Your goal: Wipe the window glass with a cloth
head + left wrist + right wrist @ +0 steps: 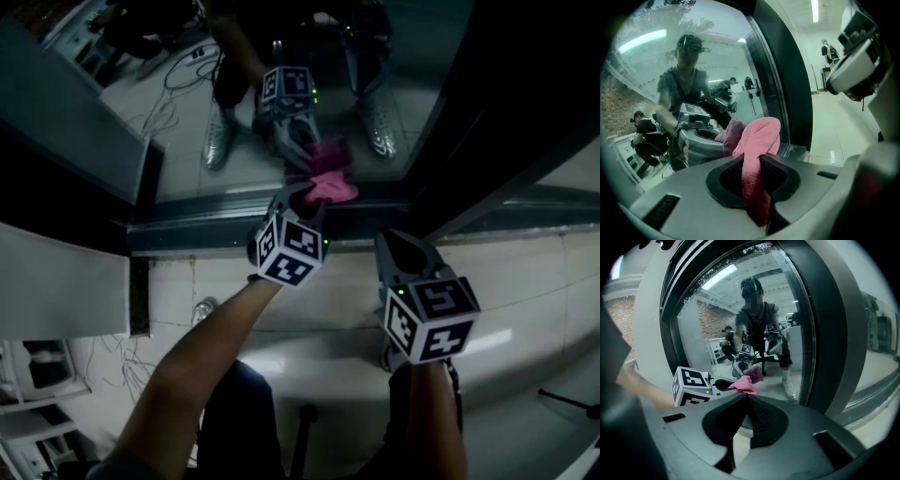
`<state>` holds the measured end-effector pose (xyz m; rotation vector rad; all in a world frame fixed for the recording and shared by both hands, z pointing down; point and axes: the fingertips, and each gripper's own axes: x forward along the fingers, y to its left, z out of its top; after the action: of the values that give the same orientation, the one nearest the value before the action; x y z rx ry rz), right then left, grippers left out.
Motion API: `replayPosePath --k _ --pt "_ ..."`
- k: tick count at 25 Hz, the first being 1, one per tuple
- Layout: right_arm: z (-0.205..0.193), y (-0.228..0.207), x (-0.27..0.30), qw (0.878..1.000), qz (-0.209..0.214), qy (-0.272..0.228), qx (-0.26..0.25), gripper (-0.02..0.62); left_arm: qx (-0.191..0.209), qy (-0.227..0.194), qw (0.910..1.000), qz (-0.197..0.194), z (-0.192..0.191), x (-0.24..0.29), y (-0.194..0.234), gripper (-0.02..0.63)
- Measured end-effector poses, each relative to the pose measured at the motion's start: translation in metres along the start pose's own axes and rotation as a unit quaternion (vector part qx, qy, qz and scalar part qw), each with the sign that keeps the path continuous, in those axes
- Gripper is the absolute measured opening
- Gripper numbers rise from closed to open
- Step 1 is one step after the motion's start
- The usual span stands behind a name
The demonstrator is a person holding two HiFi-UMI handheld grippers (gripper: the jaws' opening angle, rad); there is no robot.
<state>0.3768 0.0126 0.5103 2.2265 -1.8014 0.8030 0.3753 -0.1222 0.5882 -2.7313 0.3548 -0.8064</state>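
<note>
Cloth first: it's the pink one, bunched up and clamped in my left hand-held gripper. From the left gripper view you can see the jaws closed right on it, with a tail hanging down between them and the puffy end sticking out front. That front end looks like it's touching the window glass, low down and just above the dark bottom rail of the window frame. The cloth meets its own reflection there, so I'd call that contact, though I can't swear how hard it's pressed.

My right hand-held gripper is doing nothing useful. Its jaws are together with nothing between them, and it hangs back from the pane, off to the right of the cloth and over the tiled floor.

Progress-wise, honest answer is I can't see much. There's no obvious clean patch or streak on the glass, just my reflection and the room behind me. The right gripper view shows some speckling near the top edge of the pane, which could be dirt. So my guess is the wiping is down at the bottom edge, and everything above it needs passes.
</note>
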Motion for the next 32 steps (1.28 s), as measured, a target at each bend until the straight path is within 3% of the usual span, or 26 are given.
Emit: replayPosePath --k 15,32 --pt "-0.031 -0.003 0.017 0.999 0.001 0.030 0.019 -0.002 -0.019 0.068 0.9973 -0.019 -0.086 0.037 -0.033 0.058" --pt "-0.018 0.008 0.026 0.999 -0.002 0.042 0.010 -0.002 -0.049 0.121 0.9900 -0.052 -0.133 0.057 -0.042 0.058"
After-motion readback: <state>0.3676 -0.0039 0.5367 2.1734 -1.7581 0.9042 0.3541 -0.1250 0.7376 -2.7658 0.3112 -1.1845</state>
